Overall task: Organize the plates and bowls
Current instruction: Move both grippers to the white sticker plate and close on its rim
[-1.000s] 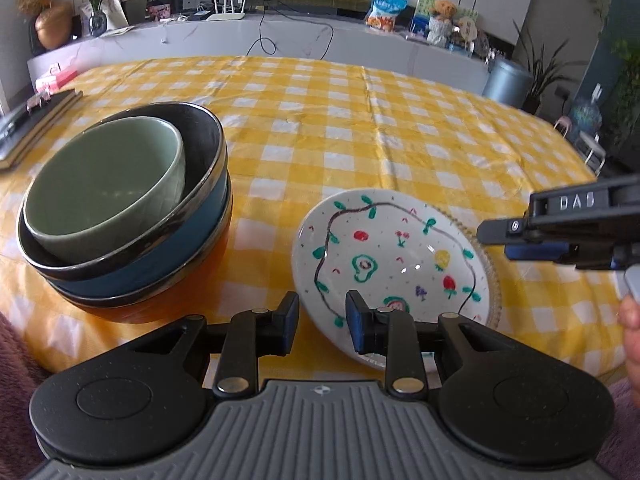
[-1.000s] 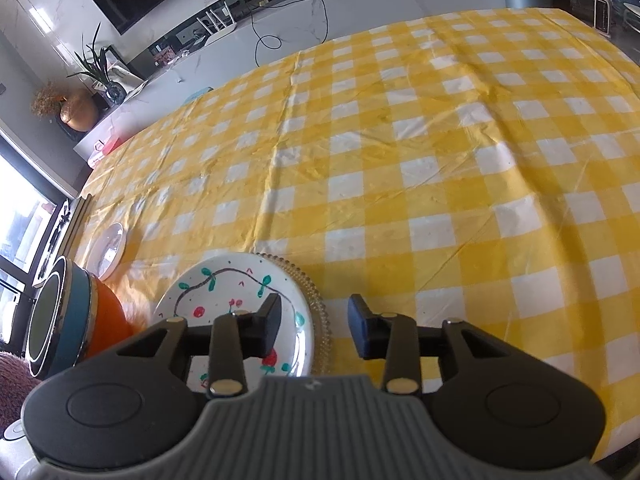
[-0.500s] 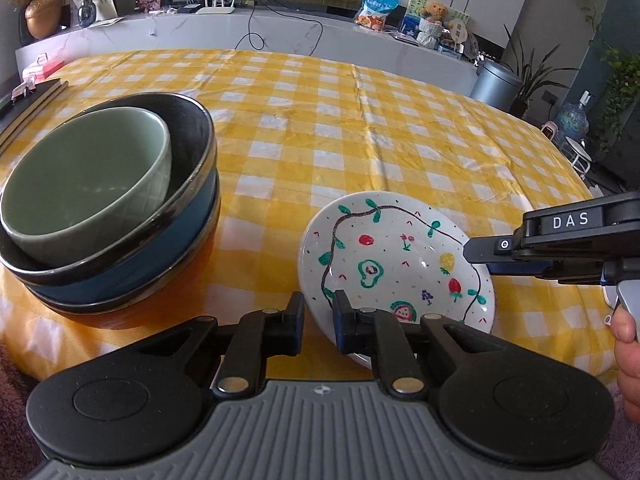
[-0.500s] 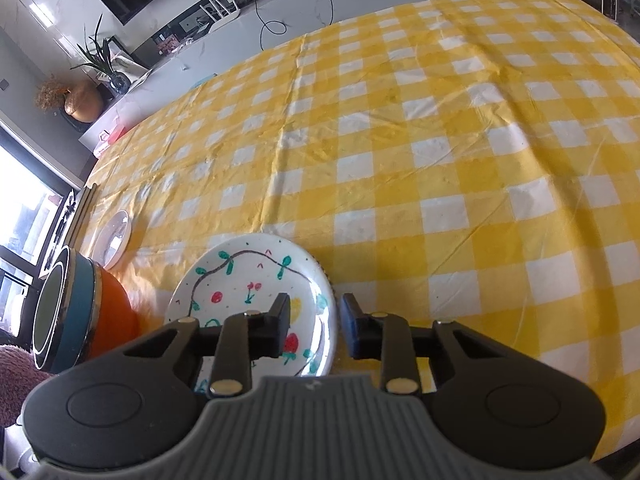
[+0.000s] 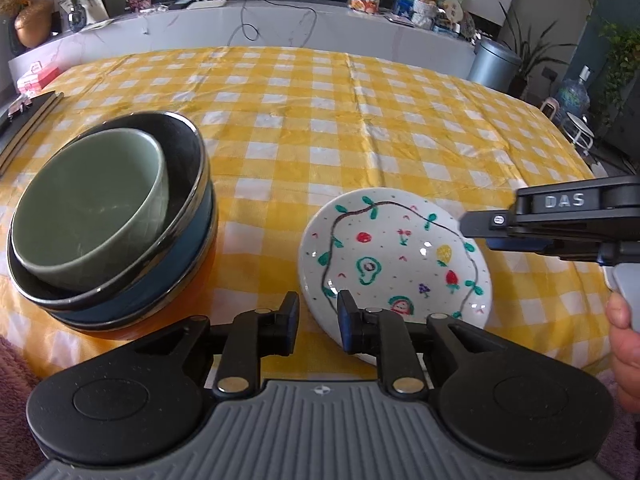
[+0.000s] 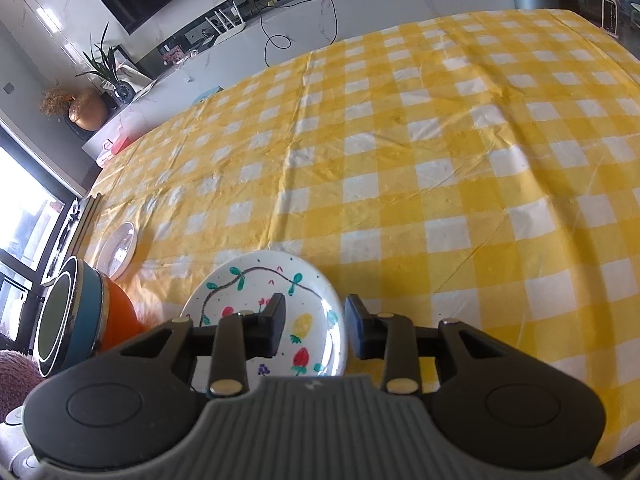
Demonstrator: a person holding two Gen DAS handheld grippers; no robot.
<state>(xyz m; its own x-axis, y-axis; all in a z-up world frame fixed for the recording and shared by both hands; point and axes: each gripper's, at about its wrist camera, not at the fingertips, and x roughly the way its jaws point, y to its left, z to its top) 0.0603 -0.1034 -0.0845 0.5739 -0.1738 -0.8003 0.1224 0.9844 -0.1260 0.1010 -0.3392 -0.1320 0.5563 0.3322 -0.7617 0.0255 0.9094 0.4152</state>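
A white plate painted with fruit and a vine [image 5: 394, 254] is tilted up off the yellow checked tablecloth [image 5: 320, 120]. My left gripper [image 5: 318, 322] straddles its near-left rim with the jaws a little apart. My right gripper [image 6: 314, 326] straddles its right rim, jaws apart; it also shows in the left wrist view [image 5: 516, 226] at the plate's right edge. A stack of bowls [image 5: 108, 232], with a green bowl in a black one over blue and orange ones, stands to the left. A small white plate [image 6: 116, 250] lies beyond the stack.
A dark tray or board [image 5: 24, 120] lies at the table's left edge. A white counter [image 5: 280, 24] with clutter runs behind the table. A silver bin [image 5: 494, 64] stands at the far right. The table's near edge is just under my grippers.
The painted plate has come up off the glass plate seen under it a second ago, which is now out of sight. Both grippers closed in half a second ago and now stand wider.
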